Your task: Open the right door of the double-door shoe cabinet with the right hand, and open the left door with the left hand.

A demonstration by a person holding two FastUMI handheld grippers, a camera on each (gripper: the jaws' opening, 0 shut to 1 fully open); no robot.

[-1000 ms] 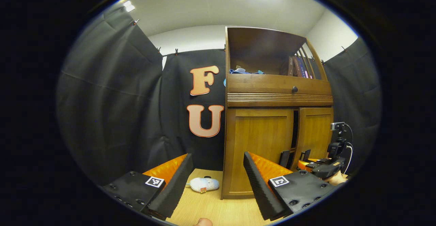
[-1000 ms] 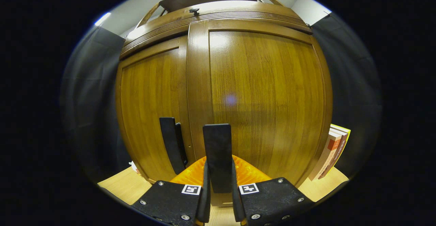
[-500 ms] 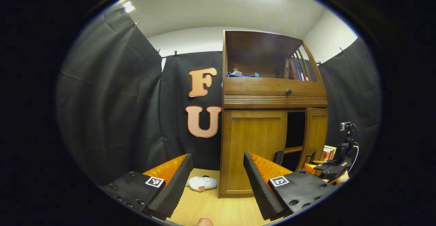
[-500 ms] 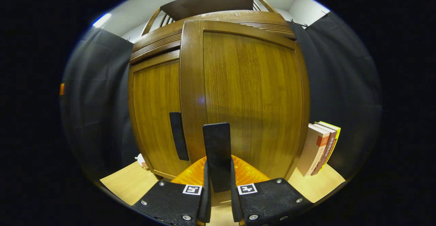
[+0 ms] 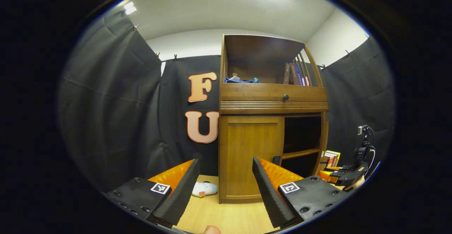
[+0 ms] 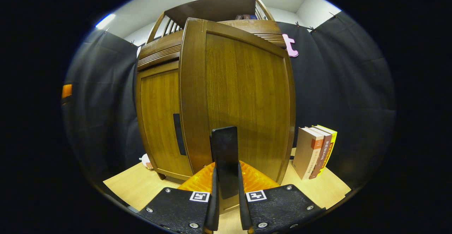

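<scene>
In the left gripper view, the left hand-held gripper (image 5: 223,188) is released, its fingers spread wide and holding nothing, well back from the shoe cabinet (image 5: 272,101) that stands on the desk (image 5: 226,218). The left door (image 5: 251,156) is flat and closed, while the right door (image 5: 324,140) is swung out nearly edge-on, baring a dark interior with a shelf (image 5: 300,153). A small white plush toy (image 5: 204,189) lies on the desk just left of the cabinet, books (image 5: 295,74) stand in the open top compartment, and the right hand-held gripper (image 5: 344,175) sits low at the far right. In the right gripper view, the right hand-held gripper (image 6: 226,191) is clenched on the black handle (image 6: 224,161) of the right door (image 6: 240,96), whose face is turned toward the camera. The left door (image 6: 159,121) with its own dark handle (image 6: 177,133) lies behind it, and several books (image 6: 316,151) stand upright on the desk (image 6: 134,188) to the right.
</scene>
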